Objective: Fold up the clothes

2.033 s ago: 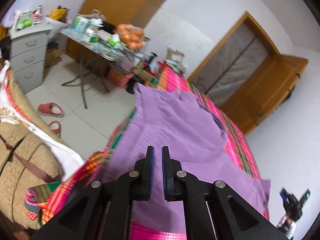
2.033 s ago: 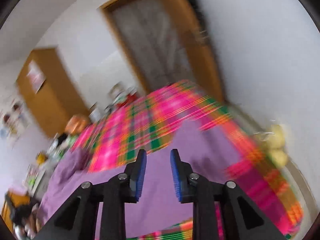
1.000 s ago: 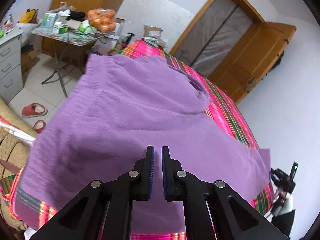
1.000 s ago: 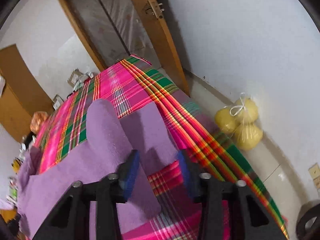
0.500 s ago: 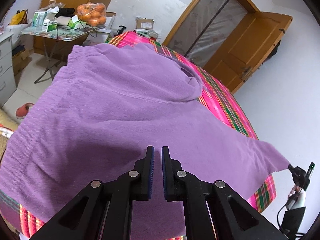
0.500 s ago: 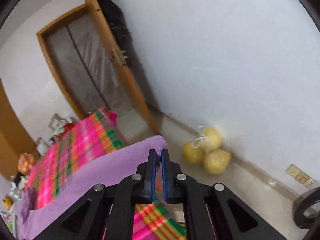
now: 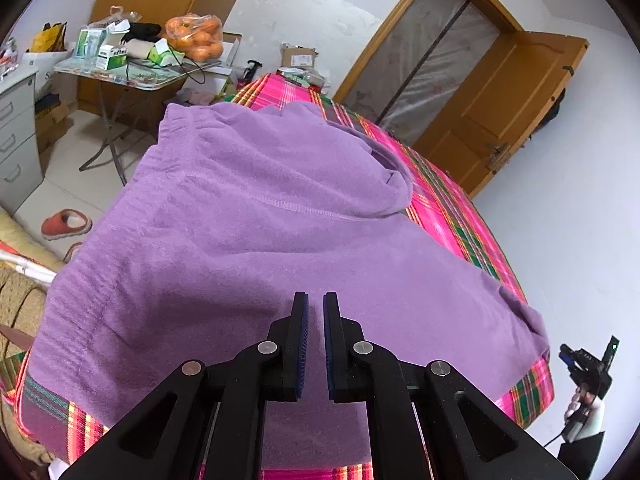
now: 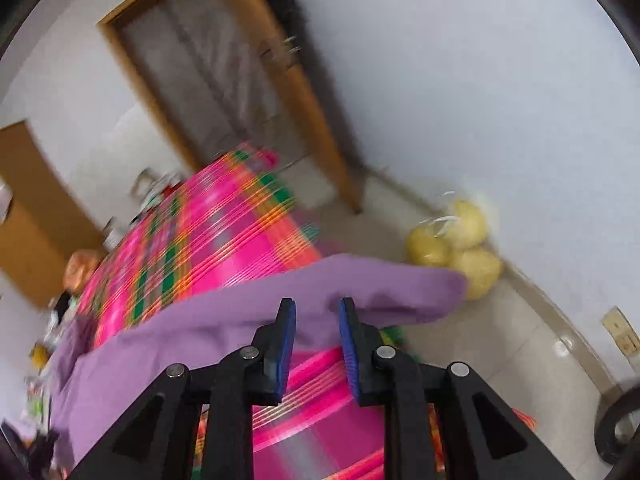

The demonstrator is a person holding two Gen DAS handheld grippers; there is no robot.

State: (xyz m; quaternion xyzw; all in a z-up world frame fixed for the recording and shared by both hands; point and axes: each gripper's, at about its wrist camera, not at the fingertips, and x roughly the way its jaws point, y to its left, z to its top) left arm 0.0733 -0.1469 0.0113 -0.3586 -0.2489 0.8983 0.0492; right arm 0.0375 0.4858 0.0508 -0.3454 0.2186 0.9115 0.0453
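Lying spread over the bed's pink, green and orange plaid cover (image 7: 452,204), the purple fleece hooded sweatshirt (image 7: 248,240) fills most of the left wrist view, its hood bunched toward the far side and one sleeve reaching the cover's right-hand edge. The left gripper (image 7: 315,344), black with blue ribbed pads, hovers above the garment's near part with its jaws drawn almost together; whether any cloth is pinched between them cannot be told. In the blurred right wrist view, the right gripper (image 8: 316,348) has its jaws parting, with a clear gap between the pads; the sweatshirt's sleeve (image 8: 360,288) runs crosswise just beyond the fingertips, its end drooping past the bed's edge, and neither pad presses on it. Background: a folding metal table (image 7: 120,76) bearing boxes and a bag of oranges (image 7: 196,40), a wooden door (image 7: 500,120) standing open, a red slipper (image 7: 66,224) on the tiled floor, and a bag of yellow pomelos (image 8: 456,248) against the white wall.
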